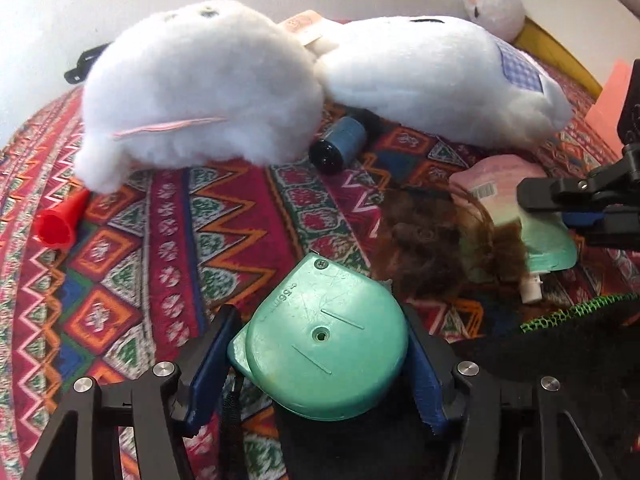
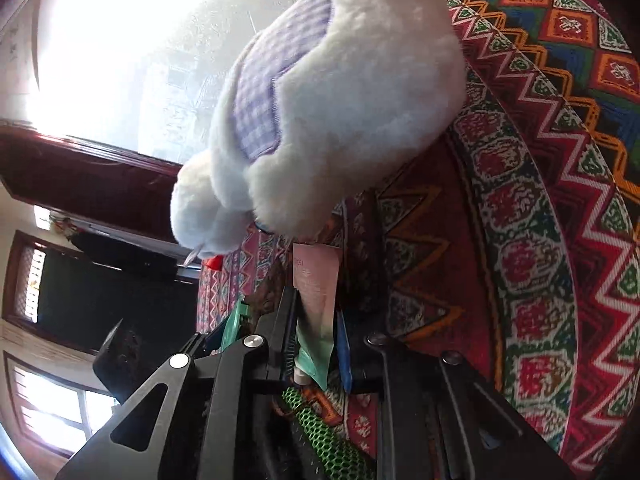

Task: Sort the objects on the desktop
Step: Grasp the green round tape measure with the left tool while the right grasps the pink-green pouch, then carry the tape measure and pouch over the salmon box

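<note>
We have the round green plastic tape-measure case (image 1: 320,344) clamped flat between our left fingers (image 1: 218,364) above the patterned red cloth (image 1: 168,216), while our right fingers (image 2: 288,320) pinch the pink-and-mint pouch (image 2: 316,304), which lies lengthwise along them.

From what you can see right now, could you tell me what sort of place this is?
Probably a home room, not a lab: plush toys lie on a patterned woven cloth, and dark wooden window frames show in the right wrist view.

A patterned red cloth (image 1: 168,216) carries two white plush toys (image 1: 200,84), a red cone (image 1: 60,224).
</note>
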`<state>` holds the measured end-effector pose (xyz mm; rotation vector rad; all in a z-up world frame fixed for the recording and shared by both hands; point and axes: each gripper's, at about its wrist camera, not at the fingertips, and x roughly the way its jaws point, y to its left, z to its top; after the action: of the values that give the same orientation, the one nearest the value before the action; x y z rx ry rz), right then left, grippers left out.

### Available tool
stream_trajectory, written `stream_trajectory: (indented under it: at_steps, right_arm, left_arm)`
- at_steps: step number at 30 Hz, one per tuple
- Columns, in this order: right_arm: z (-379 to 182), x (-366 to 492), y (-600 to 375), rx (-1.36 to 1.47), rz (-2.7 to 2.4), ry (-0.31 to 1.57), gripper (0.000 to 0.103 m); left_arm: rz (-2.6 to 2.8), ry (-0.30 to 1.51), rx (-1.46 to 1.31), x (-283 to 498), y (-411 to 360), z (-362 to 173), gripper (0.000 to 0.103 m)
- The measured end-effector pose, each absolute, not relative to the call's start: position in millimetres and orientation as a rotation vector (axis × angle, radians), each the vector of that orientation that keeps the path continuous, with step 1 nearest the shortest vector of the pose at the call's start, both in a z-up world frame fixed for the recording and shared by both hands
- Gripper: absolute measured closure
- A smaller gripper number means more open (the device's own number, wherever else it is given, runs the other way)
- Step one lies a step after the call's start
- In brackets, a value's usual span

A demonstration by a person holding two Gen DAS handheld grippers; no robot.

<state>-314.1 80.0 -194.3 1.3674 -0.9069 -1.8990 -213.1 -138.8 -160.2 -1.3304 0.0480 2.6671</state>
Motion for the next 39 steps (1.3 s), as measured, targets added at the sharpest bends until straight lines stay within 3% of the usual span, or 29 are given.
stream_trajectory:
  at_steps: [8, 16, 39]
  right_arm:
    - [-184.7, -300.6, 80.3, 1.337, -1.872, -0.931, 0.085]
    - [-150.5, -263.3, 91.7, 1.231, -1.928, -0.919, 0.086]
    - [-41.9, -38.5, 226.5, 1.029, -2.169, -0.790, 0.087]
  left_arm:
    - [2.702, -0.198, -1.209, -186.3, -163.5, -116.7, 0.038]
    - [2.721, -0.197, -1.108, -155.5, -144.1, -79.5, 0.038]
    - [2.623, -0.128, -0.981, -30.4, -46.4, -25.7, 0.038]
